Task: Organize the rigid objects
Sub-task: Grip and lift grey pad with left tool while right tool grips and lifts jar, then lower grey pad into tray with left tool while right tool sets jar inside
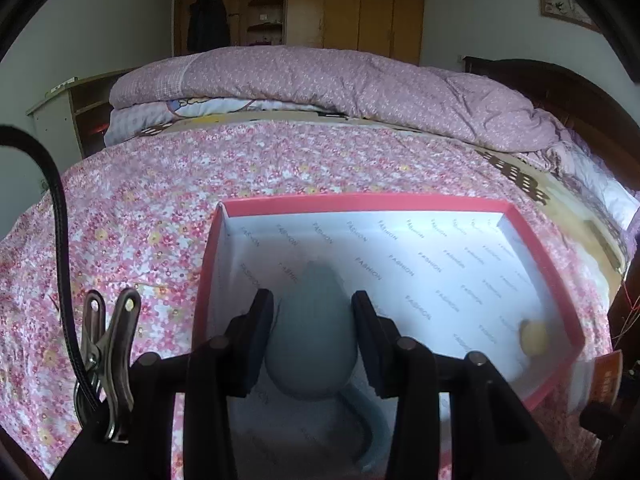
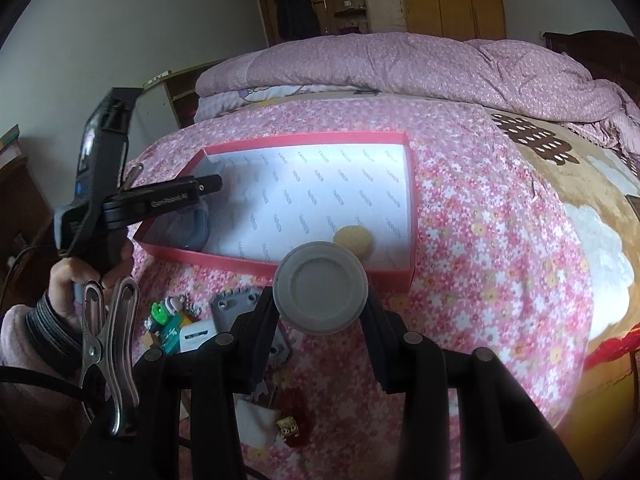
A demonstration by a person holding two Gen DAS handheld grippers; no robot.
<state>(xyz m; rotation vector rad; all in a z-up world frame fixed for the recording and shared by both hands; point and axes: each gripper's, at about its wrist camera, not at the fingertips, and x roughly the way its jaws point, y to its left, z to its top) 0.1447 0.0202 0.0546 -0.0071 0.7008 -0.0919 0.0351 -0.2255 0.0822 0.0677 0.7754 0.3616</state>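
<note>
We have the left claw [image 1: 313, 322] clamped on a blue-grey egg-shaped object with a curling tail [image 1: 314, 336], its pads pressing both flanks, and we hold it inside the shallow red cardboard box lined with white printed paper [image 1: 360, 200], near the left wall. That places it low over the lining, so it can probably be let go there without rolling far. Ahead and to the right of that claw, near the box's right wall, sits a small pale yellow round disc [image 1: 533, 338]; we judge it already sorted, with clear lining between it and our load.

Our right claw [image 2: 320, 300] grips a grey round disc with a raised rim [image 2: 321, 286] by its edges, flat face toward the camera, held just outside the box's near wall, seemingly waiting its turn while the left finishes. Below and to the left of it, on the pink floral bedspread [image 2: 500, 240], lie a grey toothed plastic piece [image 2: 236, 306] and some small green and white toys [image 2: 172, 320], presumably next to be gathered.
</note>
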